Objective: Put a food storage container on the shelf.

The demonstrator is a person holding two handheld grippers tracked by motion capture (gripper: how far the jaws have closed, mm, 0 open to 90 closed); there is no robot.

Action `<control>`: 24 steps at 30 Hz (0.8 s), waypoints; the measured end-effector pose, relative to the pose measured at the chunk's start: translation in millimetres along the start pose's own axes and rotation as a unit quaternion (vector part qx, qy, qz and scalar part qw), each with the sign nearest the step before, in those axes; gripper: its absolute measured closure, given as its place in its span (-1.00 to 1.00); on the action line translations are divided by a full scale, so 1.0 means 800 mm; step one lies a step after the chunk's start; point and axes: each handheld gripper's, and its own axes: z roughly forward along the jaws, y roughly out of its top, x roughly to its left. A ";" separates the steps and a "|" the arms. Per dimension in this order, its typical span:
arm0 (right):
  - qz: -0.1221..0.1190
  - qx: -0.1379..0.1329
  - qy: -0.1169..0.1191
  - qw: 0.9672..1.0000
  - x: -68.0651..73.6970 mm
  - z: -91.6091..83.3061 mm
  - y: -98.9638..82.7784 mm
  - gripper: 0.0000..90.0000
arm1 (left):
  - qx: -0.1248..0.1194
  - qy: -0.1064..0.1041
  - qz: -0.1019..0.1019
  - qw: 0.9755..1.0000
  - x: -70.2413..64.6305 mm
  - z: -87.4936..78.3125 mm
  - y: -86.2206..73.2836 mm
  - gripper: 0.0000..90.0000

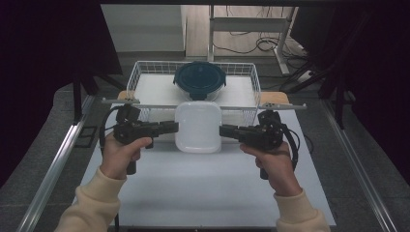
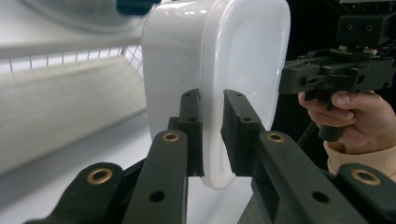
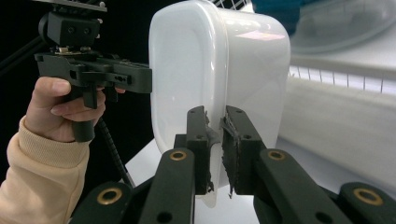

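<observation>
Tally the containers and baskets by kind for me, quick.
White square container, clamped at its rim by left gripper and right gripper: 1
Round container with dark blue lid: 1
White wire basket: 1
Total: 3

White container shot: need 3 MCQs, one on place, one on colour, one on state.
1. Where is the round lidded bowl?
A. In the wire basket
B. On the mat by the person
C. In the right tool

2. What colour is its lid?
A. Red
B. Dark teal
C. Yellow

3. How is the white container held?
A. By the left tool alone
B. By neither tool
C. By both tools, one on each side

Key: 1 A, the round lidded bowl sits inside the wire basket. 2 B, dark teal. 3 C, the left tool and right tool each clamp the rim of the white container.
</observation>
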 end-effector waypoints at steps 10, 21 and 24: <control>-0.010 -0.003 -0.001 1.000 0.008 -0.002 0.059 0.79 | -0.011 0.012 0.011 1.000 -0.008 -0.014 0.055 0.76; -0.002 -0.009 0.005 1.000 0.004 -0.006 0.112 0.79 | -0.007 0.005 0.008 1.000 -0.007 -0.018 0.115 0.77; 0.007 -0.007 0.007 1.000 -0.002 -0.003 0.127 0.79 | -0.003 0.002 0.002 1.000 -0.001 -0.016 0.129 0.77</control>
